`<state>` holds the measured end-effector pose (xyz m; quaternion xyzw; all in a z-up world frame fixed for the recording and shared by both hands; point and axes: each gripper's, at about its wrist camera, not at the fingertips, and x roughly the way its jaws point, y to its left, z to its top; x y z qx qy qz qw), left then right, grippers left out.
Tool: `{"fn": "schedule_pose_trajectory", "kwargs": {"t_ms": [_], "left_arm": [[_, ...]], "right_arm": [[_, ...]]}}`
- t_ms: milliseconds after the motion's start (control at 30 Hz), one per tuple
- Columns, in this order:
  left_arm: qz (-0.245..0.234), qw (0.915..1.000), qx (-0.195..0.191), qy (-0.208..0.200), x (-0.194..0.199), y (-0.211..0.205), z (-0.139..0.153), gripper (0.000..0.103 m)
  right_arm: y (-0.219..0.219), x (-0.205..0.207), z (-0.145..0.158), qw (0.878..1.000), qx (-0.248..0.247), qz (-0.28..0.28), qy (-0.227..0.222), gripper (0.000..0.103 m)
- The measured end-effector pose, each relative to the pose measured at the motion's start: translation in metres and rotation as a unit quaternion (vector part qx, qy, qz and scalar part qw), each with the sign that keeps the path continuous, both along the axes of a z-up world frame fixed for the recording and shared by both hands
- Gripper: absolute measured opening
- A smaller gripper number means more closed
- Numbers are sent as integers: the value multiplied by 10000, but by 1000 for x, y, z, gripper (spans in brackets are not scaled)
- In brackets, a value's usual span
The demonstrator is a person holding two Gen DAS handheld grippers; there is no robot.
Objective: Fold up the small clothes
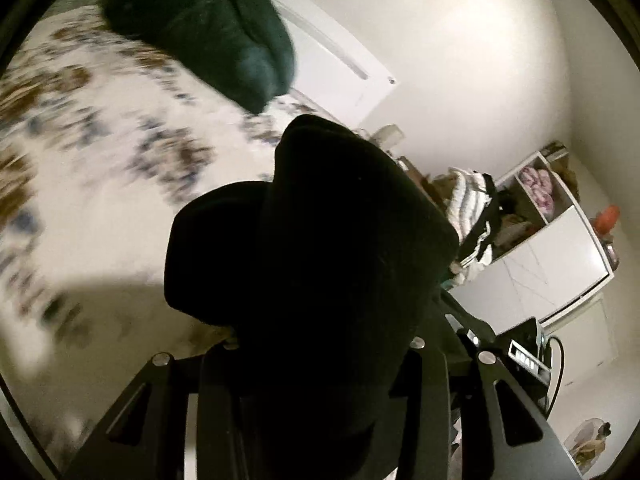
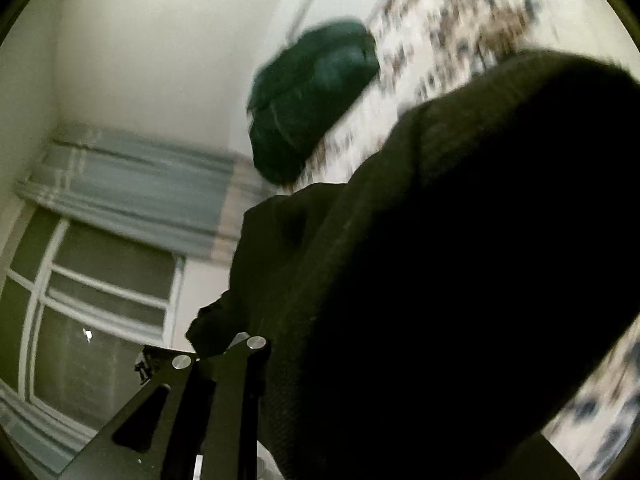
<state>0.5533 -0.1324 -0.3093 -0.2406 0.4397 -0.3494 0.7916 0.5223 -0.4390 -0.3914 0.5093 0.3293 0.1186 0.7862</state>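
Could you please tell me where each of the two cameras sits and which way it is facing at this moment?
Left wrist: on the left gripper, looking along its fingers at a black garment draped over them, floral bedsheet and shelf unit beyond.
Right wrist: on the right gripper, facing the black garment, a window behind.
Shared: the black garment, the dark green garment and the bedsheet.

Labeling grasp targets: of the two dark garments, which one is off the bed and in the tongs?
The black garment, draped over the left tongs and filling both views. The dark green one lies bunched on the floral bedsheet, untouched.
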Motion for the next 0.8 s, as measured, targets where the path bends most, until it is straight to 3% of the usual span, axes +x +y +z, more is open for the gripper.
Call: {"fn": "schedule_pose_trajectory", "kwargs": {"t_ms": [100, 167, 233, 267, 333, 367, 400, 467, 567, 633, 700, 800], "left_arm": [[-283, 9996, -48, 18, 55, -61, -5, 36], [-504, 9985, 4, 232, 94, -99, -30, 37], [-659, 9962, 255, 510, 117, -127, -63, 37], [-730, 9931, 555, 727, 128, -143, -90, 37], [-736, 9860, 1063, 1053, 134, -162, -136, 37], [-703, 9849, 1160, 1080, 134, -164, -145, 37], [-645, 9859, 1116, 1071, 135, -162, -149, 38], [-607, 9878, 1007, 1022, 134, -160, -145, 39], [-698, 9844, 1324, 929, 128, -166, -136, 44], [-701, 9823, 1391, 1045, 127, -165, -134, 46], [-608, 9830, 1290, 1153, 125, -161, -124, 46], [-427, 9863, 1213, 1037, 110, -148, -110, 46]], "right_arm": [[-50, 39, 3, 9994, -126, -239, -195, 20], [-72, 63, -6, 9987, -217, -375, -250, 20], [-121, 72, -35, 9983, -230, -522, -135, 20], [-134, 78, -52, 9981, -235, -575, -10, 20], [-158, 87, -101, 9968, -289, -573, 483, 20], [-163, 92, -121, 9956, -297, -522, 726, 20], [-168, 93, -143, 9937, -269, -444, 992, 21], [-174, 90, -166, 9933, -29, -317, 1108, 25], [-184, 78, -160, 9945, 135, -464, 932, 33], [-188, 68, -165, 9909, 408, -633, 1116, 42], [-195, 58, -167, 9885, 626, -792, 1126, 43], [-203, 46, -165, 9869, 426, -1027, 1167, 41]]}}
